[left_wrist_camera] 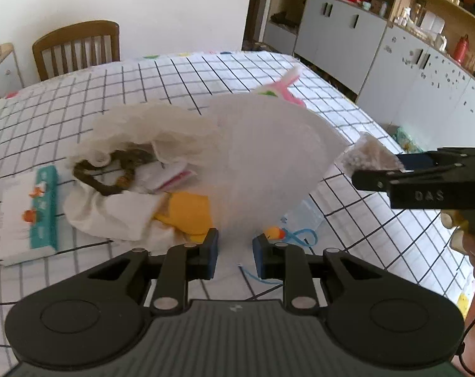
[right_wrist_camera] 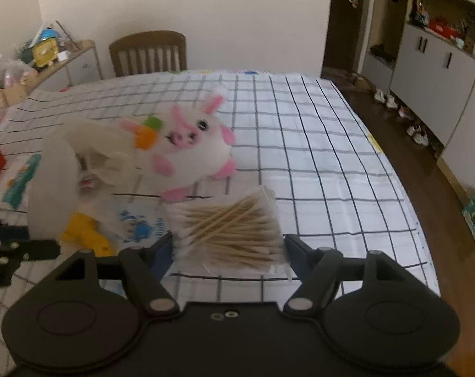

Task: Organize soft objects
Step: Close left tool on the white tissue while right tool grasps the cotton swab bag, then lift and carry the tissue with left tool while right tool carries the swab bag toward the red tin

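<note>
A large white mesh bag point(left_wrist_camera: 262, 157) rises from the checked tablecloth point(left_wrist_camera: 181, 75), its mouth facing left with a brown strap point(left_wrist_camera: 105, 172) and folded cloths inside. My left gripper point(left_wrist_camera: 235, 251) is shut on the bag's lower edge. A clear pack of cotton swabs point(right_wrist_camera: 231, 235) sits between the pads of my right gripper point(right_wrist_camera: 228, 245), which is shut on it; this pack point(left_wrist_camera: 372, 155) hangs to the right of the bag. A white and pink plush bunny point(right_wrist_camera: 190, 144) lies behind the bag point(right_wrist_camera: 52, 182).
A white towel with a teal band point(left_wrist_camera: 33, 213) lies at the left. A yellow cloth point(left_wrist_camera: 187, 210), a small duck toy point(left_wrist_camera: 273, 232) and a clear printed pouch point(right_wrist_camera: 137, 220) lie under the bag. A wooden chair point(left_wrist_camera: 77, 47) stands at the far edge, cabinets point(left_wrist_camera: 341, 37) to the right.
</note>
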`<state>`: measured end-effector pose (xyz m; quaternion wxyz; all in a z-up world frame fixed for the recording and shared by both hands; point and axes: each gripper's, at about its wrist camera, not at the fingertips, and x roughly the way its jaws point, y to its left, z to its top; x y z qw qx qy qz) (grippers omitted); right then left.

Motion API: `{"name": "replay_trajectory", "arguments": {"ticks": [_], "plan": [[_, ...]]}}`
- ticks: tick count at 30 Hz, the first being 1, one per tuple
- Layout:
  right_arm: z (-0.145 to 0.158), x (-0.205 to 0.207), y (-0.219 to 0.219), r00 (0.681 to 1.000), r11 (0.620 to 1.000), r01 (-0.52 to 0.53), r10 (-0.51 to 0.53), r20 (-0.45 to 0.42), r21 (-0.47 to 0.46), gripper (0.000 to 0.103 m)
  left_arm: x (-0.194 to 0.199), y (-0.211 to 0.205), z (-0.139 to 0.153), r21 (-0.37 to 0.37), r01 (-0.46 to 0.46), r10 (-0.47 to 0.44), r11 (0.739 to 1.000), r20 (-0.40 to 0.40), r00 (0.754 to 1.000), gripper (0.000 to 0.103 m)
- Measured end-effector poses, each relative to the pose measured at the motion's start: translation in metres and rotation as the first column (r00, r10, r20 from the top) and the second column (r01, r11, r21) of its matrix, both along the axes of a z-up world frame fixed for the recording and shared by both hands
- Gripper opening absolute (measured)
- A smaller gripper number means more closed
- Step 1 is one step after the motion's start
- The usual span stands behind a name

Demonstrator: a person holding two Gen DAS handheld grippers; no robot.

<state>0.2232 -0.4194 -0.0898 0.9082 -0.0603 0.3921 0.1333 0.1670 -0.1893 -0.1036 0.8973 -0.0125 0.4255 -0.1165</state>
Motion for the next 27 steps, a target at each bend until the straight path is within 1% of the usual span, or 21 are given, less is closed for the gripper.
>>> {"name": "replay_trajectory", "arguments": {"ticks": [3, 6, 7, 8, 9, 11, 14, 19, 22, 27], "plan": [[0.014, -0.012, 0.012, 1.000, 1.000, -0.021, 0.021, 0.021, -0.006, 0.073, -0.005, 0.013, 0.011, 0.000, -0.017, 0.017, 1.000, 0.015, 1.000, 0.023], [0.027, -0.023, 0.026, 0.998, 0.999, -0.036, 0.036, 0.043, -0.006, 0.073, -0.009, 0.030, 0.020, -0.027, -0.026, 0.027, 0.999, 0.017, 0.999, 0.023], [0.030, -0.027, 0.032, 0.998, 0.999, -0.044, 0.045, 0.052, -0.009, 0.073, -0.011, 0.035, 0.022, -0.031, -0.027, 0.028, 0.999, 0.023, 0.999, 0.021], [0.034, -0.030, 0.038, 0.997, 0.999, -0.052, 0.053, 0.060, -0.016, 0.073, -0.012, 0.041, 0.023, -0.029, -0.029, 0.030, 0.999, 0.030, 0.999, 0.014], [0.036, -0.031, 0.042, 0.996, 0.998, -0.054, 0.056, 0.064, -0.022, 0.073, -0.013, 0.046, 0.024, -0.028, -0.031, 0.032, 0.999, 0.030, 0.999, 0.012], [0.040, -0.035, 0.052, 0.996, 0.998, -0.052, 0.053, 0.065, -0.021, 0.073, -0.014, 0.058, 0.027, -0.046, -0.030, 0.031, 0.999, 0.029, 0.999, 0.012], [0.042, -0.041, 0.065, 0.996, 0.998, -0.056, 0.058, 0.069, -0.020, 0.073, -0.020, 0.075, 0.032, -0.035, -0.032, 0.034, 0.999, 0.049, 0.998, 0.011], [0.043, -0.049, 0.082, 0.996, 0.998, -0.050, 0.052, 0.073, -0.033, 0.073, -0.021, 0.095, 0.029, -0.026, -0.033, 0.034, 0.999, 0.025, 0.999, 0.012], [0.041, -0.055, 0.084, 0.997, 0.999, -0.030, 0.032, 0.067, -0.025, 0.073, -0.021, 0.098, 0.028, -0.030, -0.012, 0.013, 0.999, 0.016, 1.000, 0.012], [0.037, -0.061, 0.083, 0.998, 0.999, -0.017, 0.019, 0.065, -0.031, 0.073, -0.015, 0.094, 0.022, -0.032, -0.004, 0.004, 0.999, -0.003, 1.000, 0.013]]}}
